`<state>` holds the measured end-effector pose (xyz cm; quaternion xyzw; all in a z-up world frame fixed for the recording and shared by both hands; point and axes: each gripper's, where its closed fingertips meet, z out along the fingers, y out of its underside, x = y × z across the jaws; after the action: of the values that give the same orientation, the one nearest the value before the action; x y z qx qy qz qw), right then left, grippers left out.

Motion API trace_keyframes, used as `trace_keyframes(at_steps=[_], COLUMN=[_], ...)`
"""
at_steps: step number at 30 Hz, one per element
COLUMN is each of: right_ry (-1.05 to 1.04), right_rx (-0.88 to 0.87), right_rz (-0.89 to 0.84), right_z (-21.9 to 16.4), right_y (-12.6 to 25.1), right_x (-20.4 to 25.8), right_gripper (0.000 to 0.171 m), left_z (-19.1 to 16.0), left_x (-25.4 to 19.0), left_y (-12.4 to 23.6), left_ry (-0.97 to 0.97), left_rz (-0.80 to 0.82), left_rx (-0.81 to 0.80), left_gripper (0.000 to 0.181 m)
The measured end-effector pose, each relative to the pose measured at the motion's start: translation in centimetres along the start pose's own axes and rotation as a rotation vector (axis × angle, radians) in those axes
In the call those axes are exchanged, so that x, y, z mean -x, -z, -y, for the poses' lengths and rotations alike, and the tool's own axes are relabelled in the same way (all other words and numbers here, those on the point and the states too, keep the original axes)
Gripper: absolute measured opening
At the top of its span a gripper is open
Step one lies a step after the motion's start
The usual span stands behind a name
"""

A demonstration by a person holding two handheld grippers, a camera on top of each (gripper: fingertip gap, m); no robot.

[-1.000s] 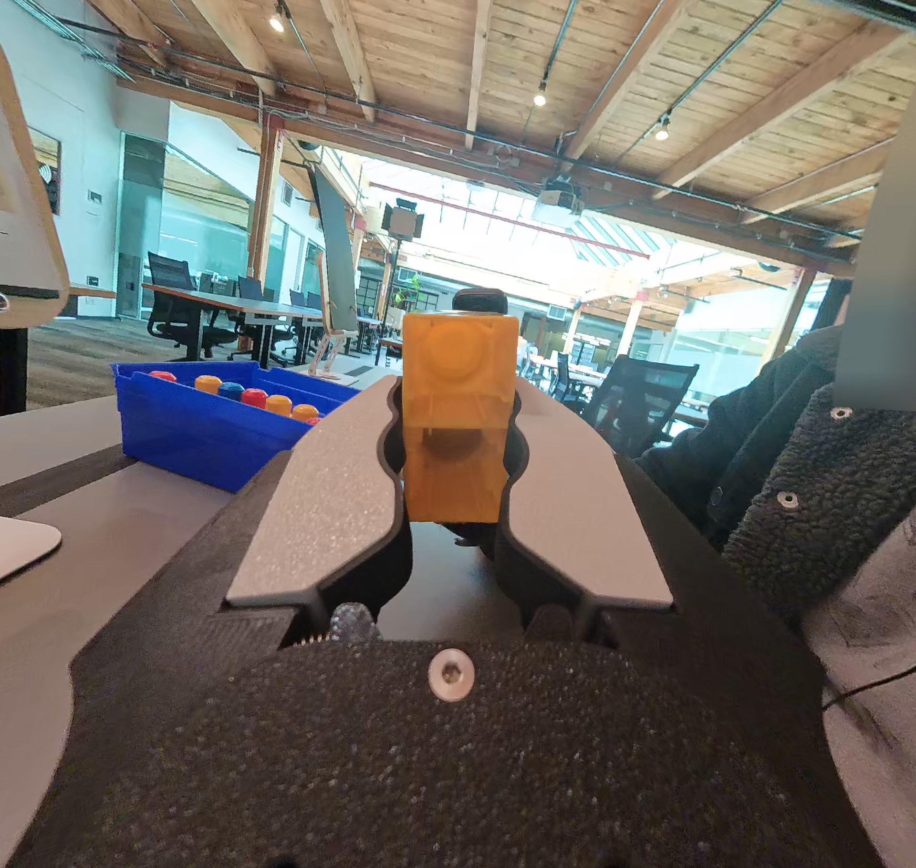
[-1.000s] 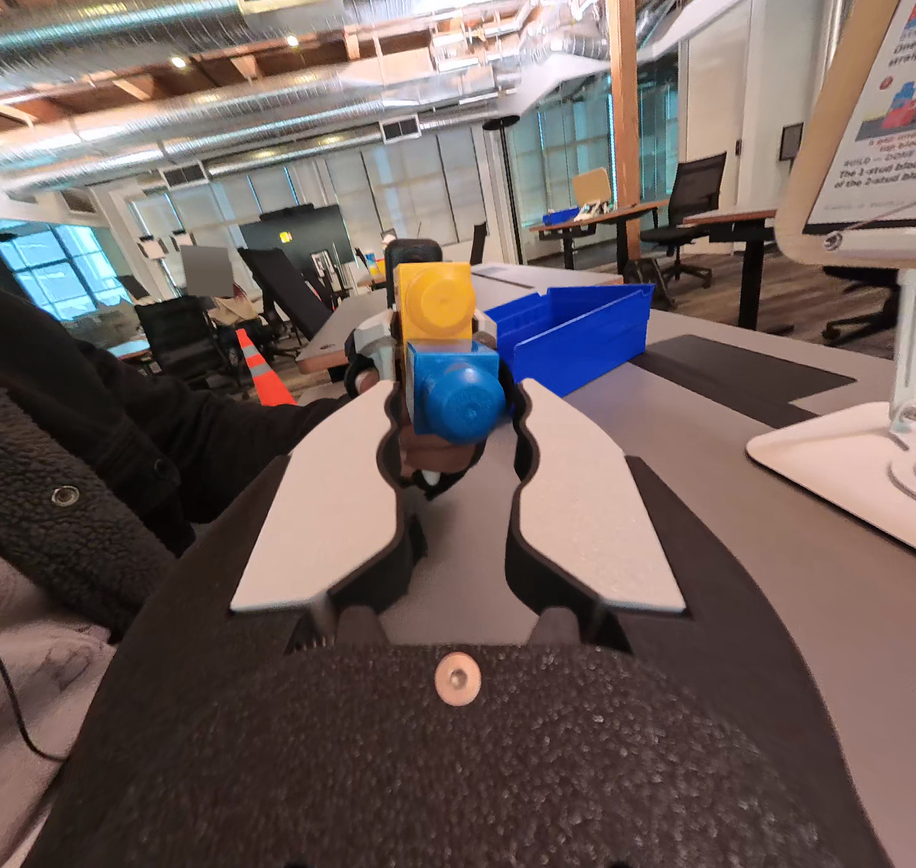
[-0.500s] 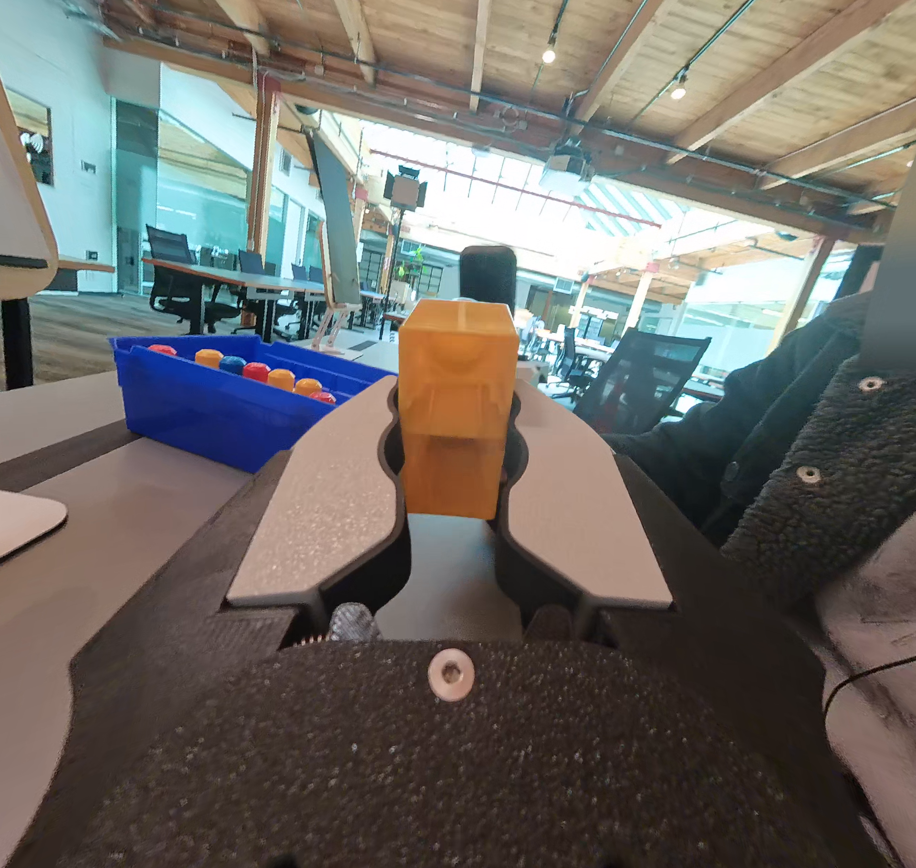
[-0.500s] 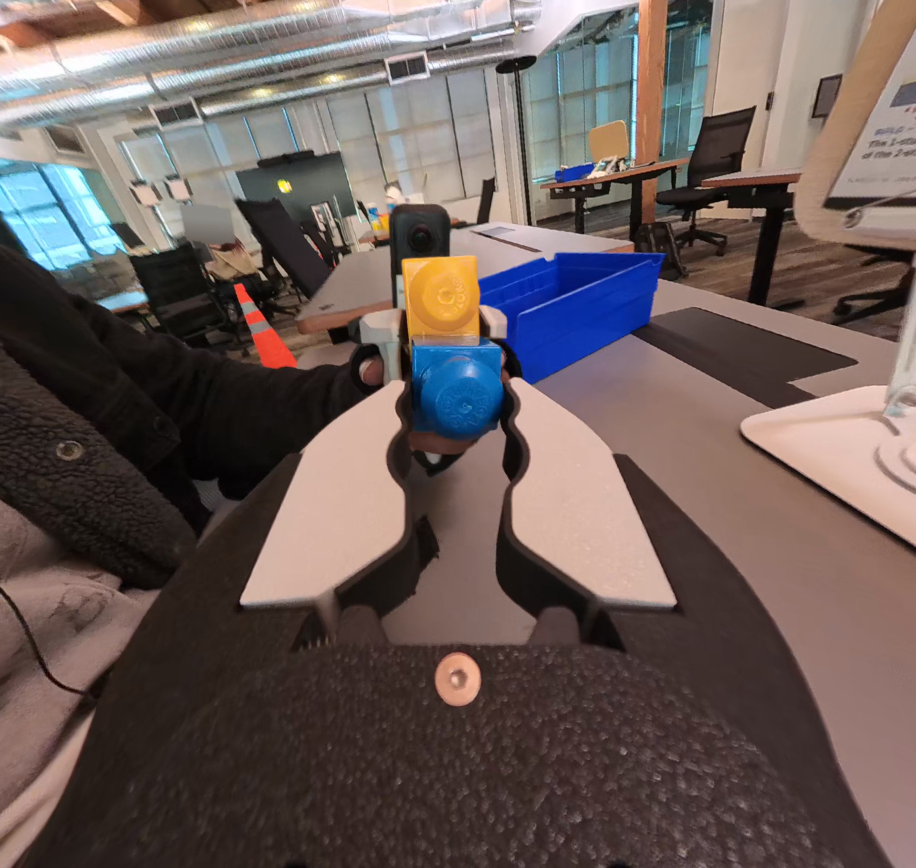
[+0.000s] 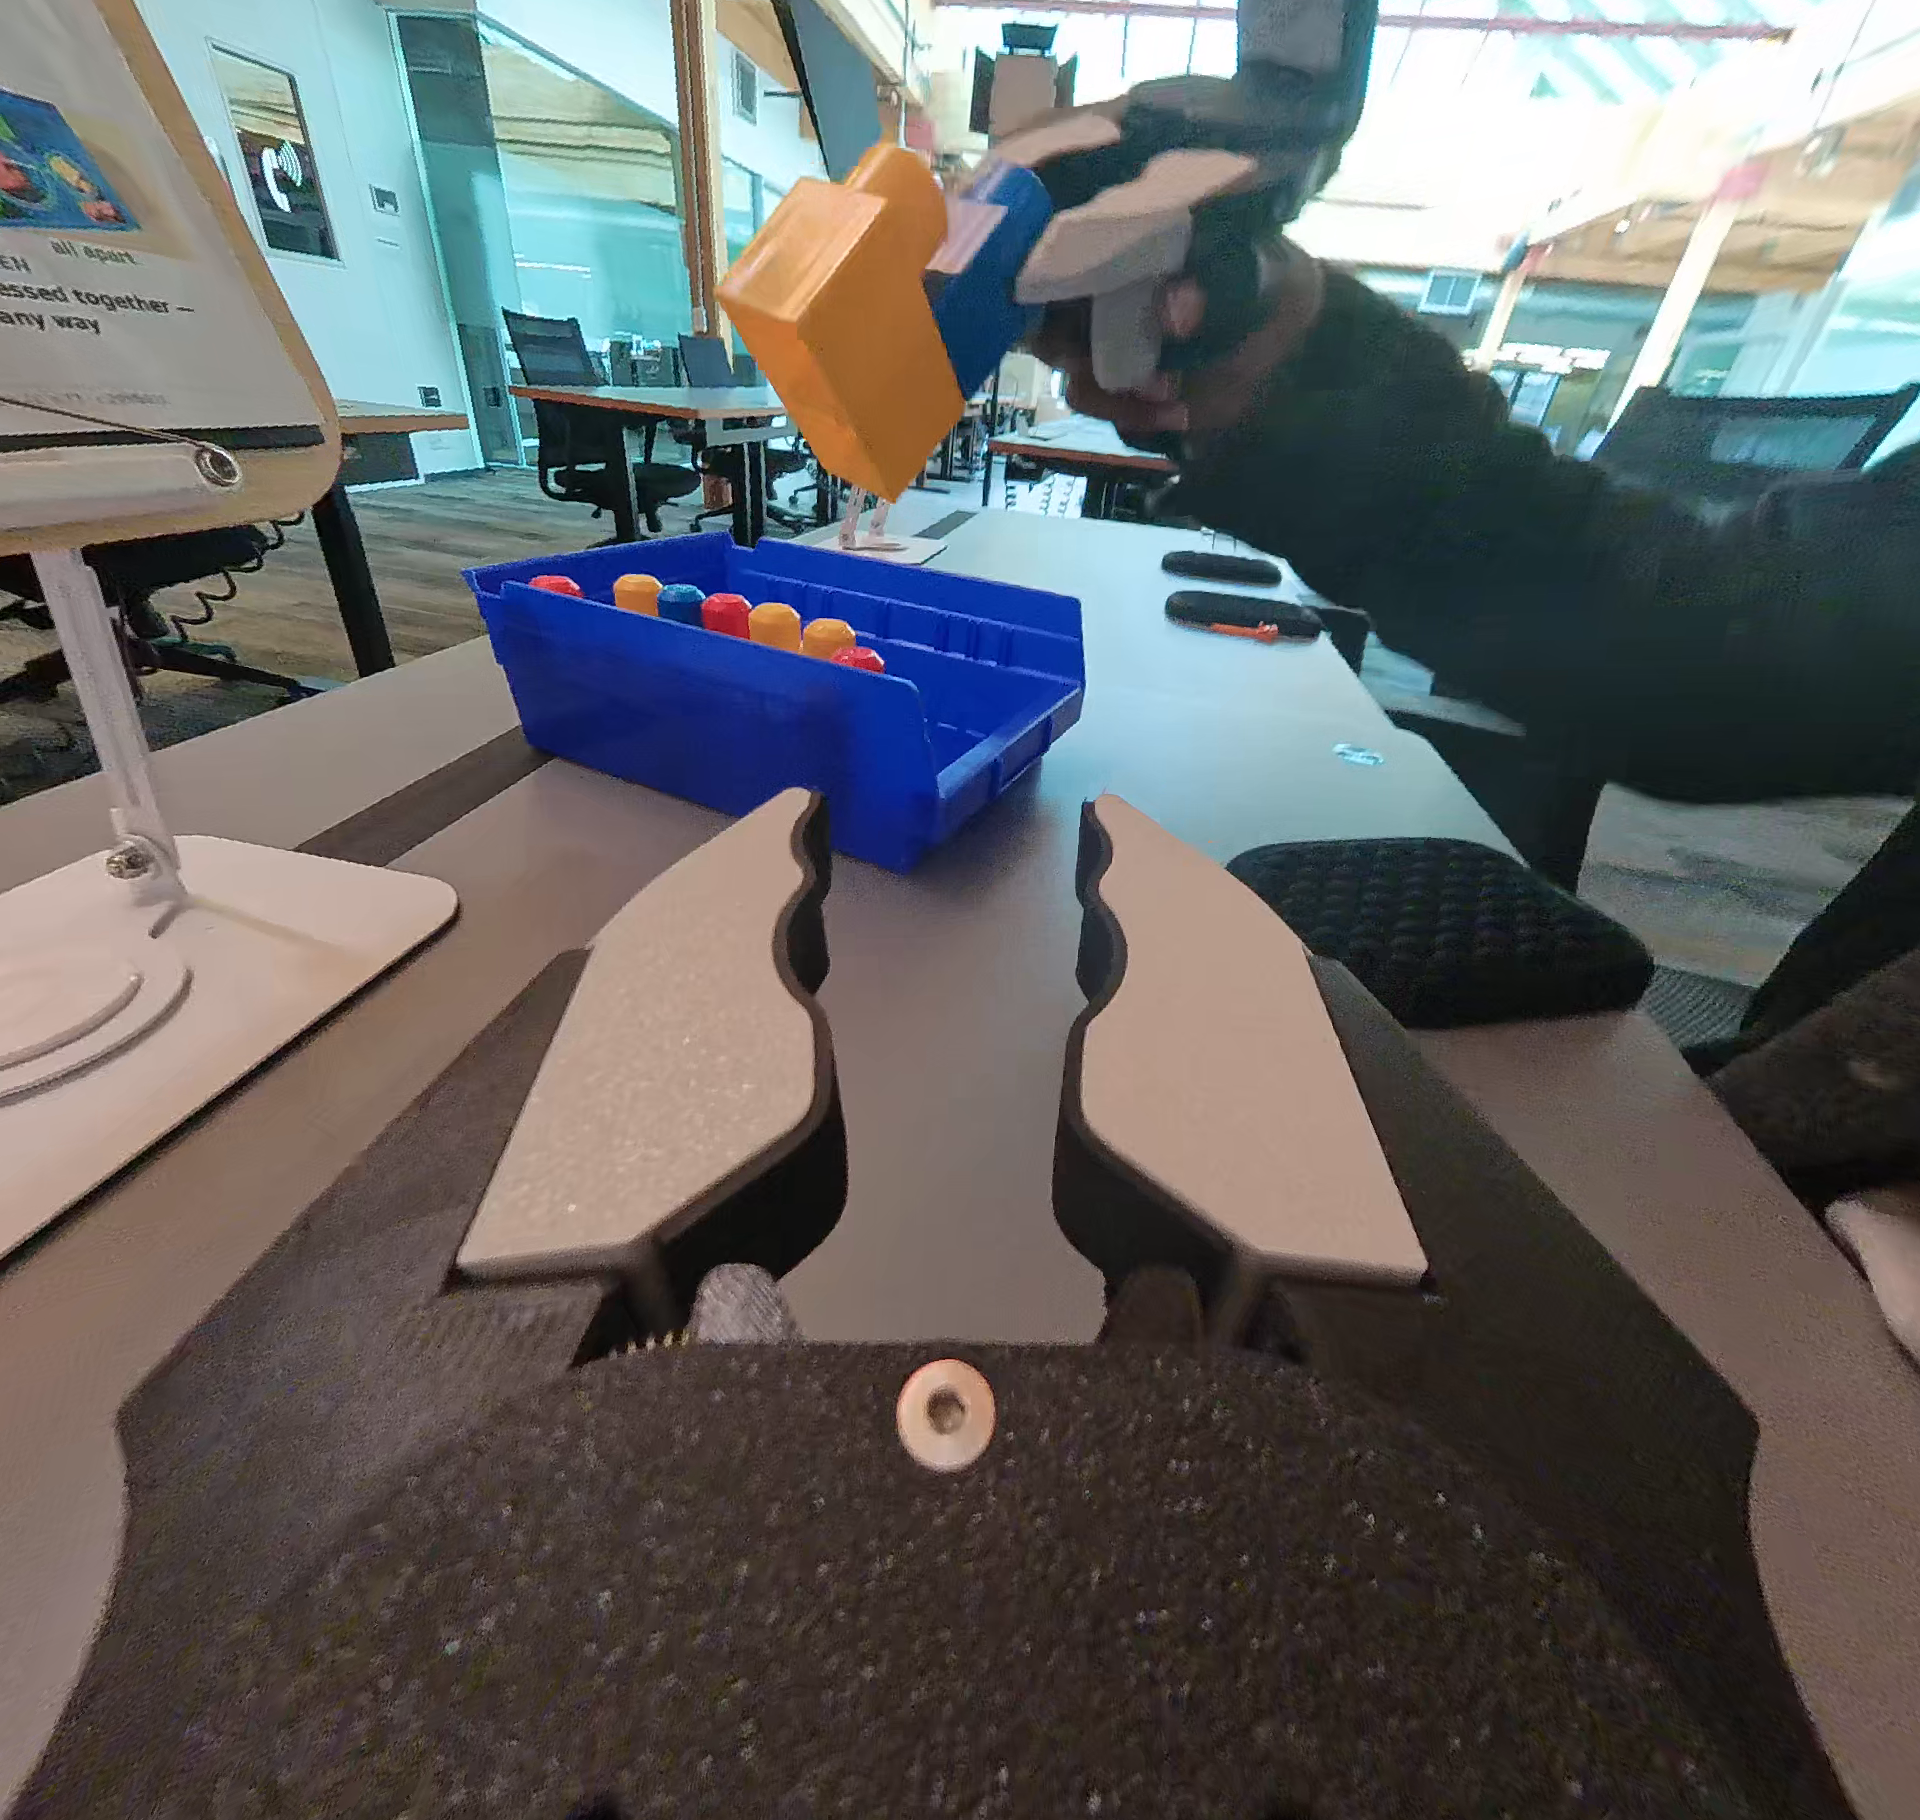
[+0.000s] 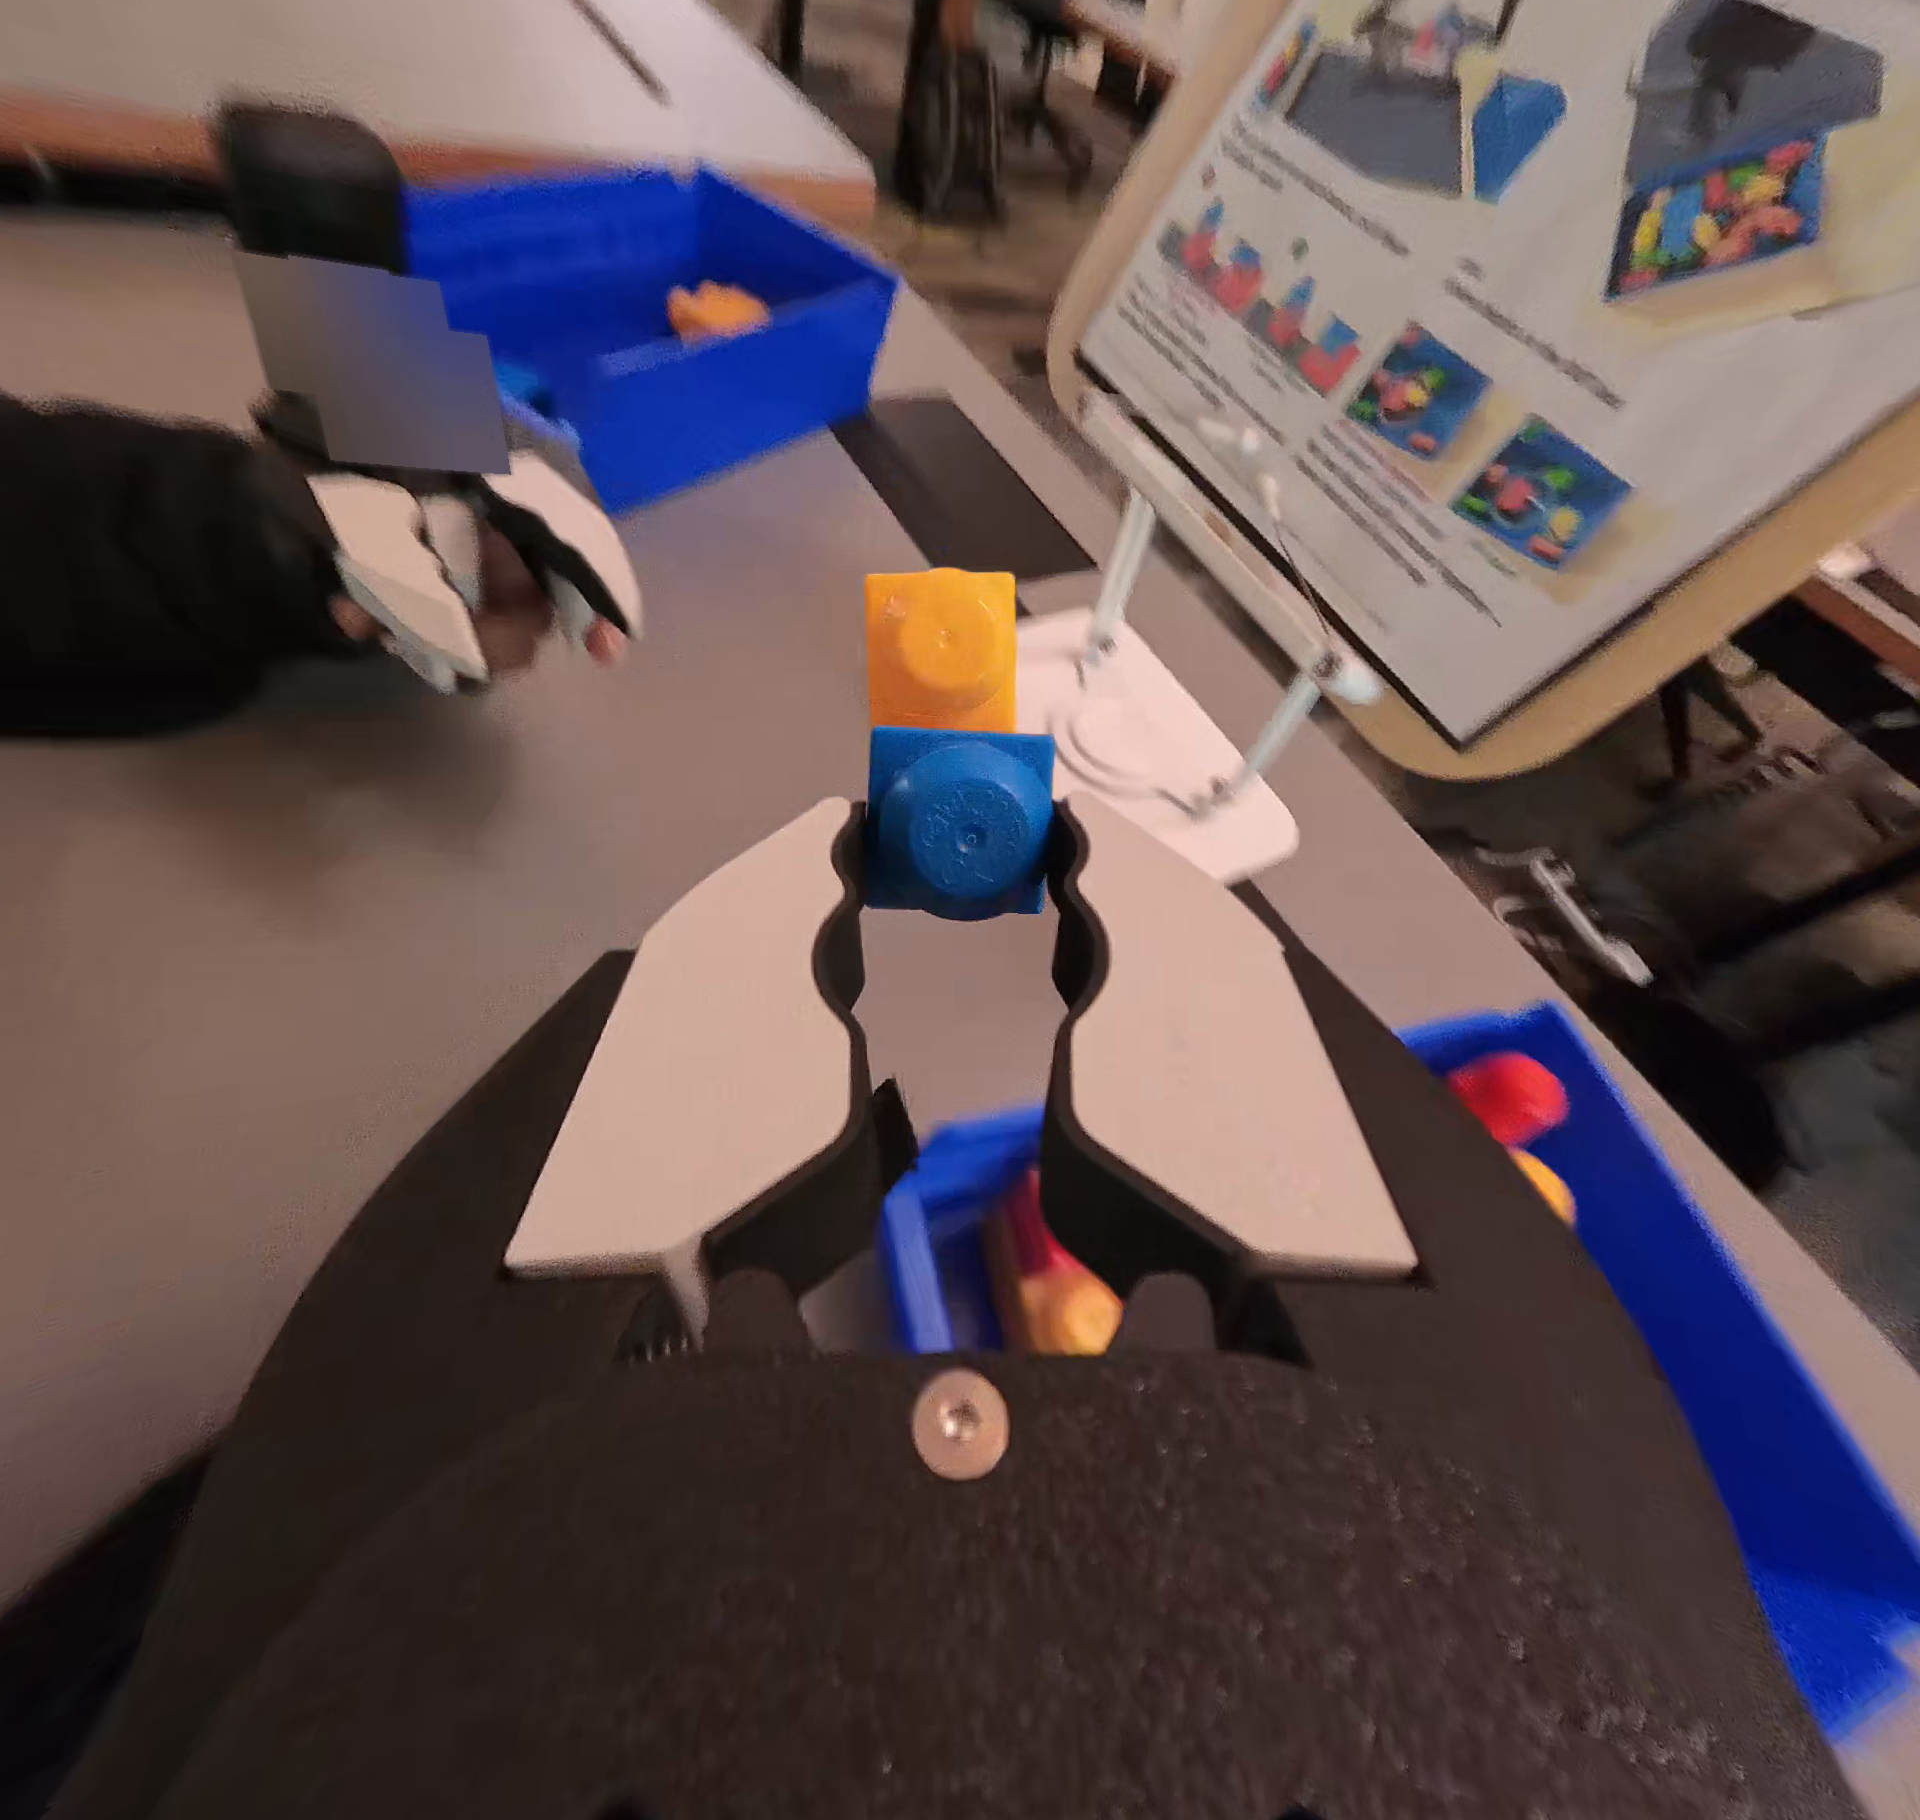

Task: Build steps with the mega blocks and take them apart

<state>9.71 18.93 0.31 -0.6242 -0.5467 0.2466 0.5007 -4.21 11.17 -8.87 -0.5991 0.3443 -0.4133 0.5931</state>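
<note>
The right gripper [image 6: 961, 840] pinches the blue block [image 6: 961, 820], orange block [image 6: 940, 650] attached, above the bin [image 5: 790, 700]; the left gripper [image 5: 951, 882] is spread and empty over the tabletop [image 5: 1195, 721], so separation probably requires regrasping the orange block.

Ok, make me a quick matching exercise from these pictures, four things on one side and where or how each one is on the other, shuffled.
Things:
1. left gripper
2. blue block
3. orange block
4. blue bin

States:
A. stuck to the blue block, beyond the fingertips
B. open, holding nothing
C. on the table, studs showing above its wall
D. clamped in the right gripper

Pairs: 1-B, 2-D, 3-A, 4-C
</note>
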Motion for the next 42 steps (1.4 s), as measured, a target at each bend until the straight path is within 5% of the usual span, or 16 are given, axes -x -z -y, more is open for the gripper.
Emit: trace_keyframes(at_steps=[19, 42], right_ry=[0.046, 0.008], right_rx=[0.771, 0.865], right_rz=[0.014, 0.056], right_z=[-15.0, -23.5], right_y=[8.3, 0.6], right_x=[-9.9, -21.6], right_gripper=[0.033, 0.033], left_z=[-1.8, -3.4], left_x=[0.4, 0.0], left_y=[-0.4, -0.9], left_ry=[0.001, 0.035], left_rz=[0.012, -0.023], left_rx=[0.057, 0.092], left_gripper=[0.036, 0.033])
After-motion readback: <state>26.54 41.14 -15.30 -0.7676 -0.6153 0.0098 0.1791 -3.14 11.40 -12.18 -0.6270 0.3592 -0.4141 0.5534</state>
